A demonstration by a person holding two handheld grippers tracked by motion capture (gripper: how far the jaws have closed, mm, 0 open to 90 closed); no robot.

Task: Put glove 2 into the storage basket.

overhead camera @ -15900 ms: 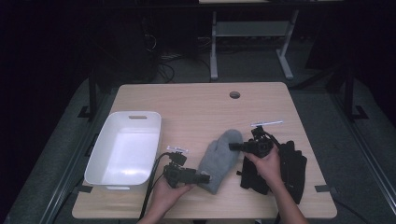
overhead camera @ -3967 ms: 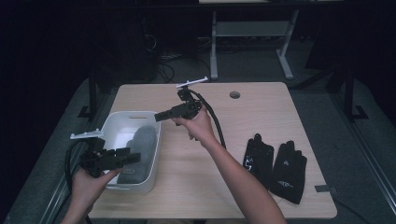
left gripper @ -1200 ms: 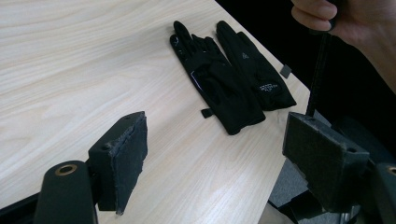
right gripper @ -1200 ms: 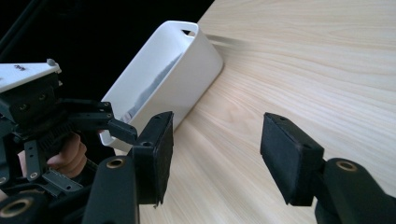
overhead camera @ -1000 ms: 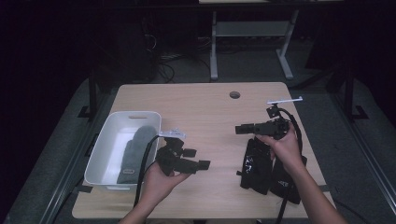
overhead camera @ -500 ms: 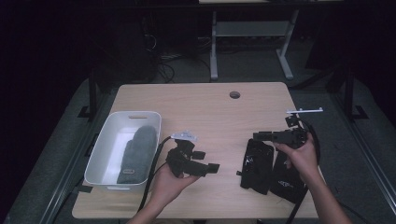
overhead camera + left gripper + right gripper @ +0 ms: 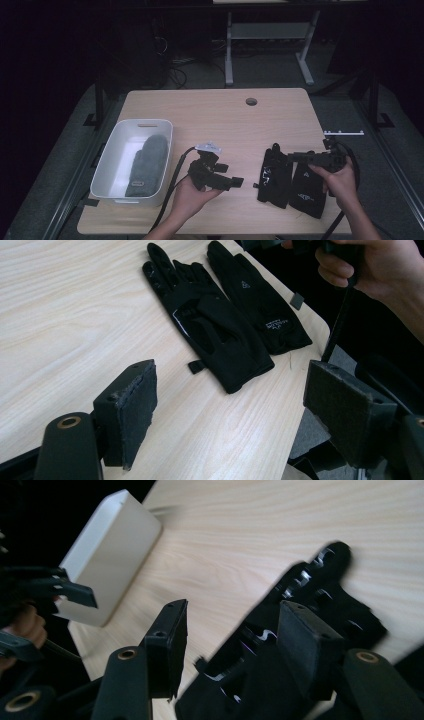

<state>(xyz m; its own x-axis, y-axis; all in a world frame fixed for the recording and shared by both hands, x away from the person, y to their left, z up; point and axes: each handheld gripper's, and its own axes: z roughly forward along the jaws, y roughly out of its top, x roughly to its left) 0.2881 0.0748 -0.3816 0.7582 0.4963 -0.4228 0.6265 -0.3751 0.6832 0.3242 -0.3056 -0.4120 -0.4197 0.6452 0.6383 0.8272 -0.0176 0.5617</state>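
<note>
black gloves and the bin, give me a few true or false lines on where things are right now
1. A grey mitten lies in the white bin. True.
2. The two black gloves lie in the bin. False: they lie on the table, to the right.
3. The left gripper is open with nothing between its jaws. True.
4. The right gripper is clamped on the mitten. False: it hangs open above a black glove.

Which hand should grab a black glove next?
Probably the right. The right gripper hangs just over the black gloves with open jaws, while the left gripper sits apart from them, nearer the white bin.
</note>
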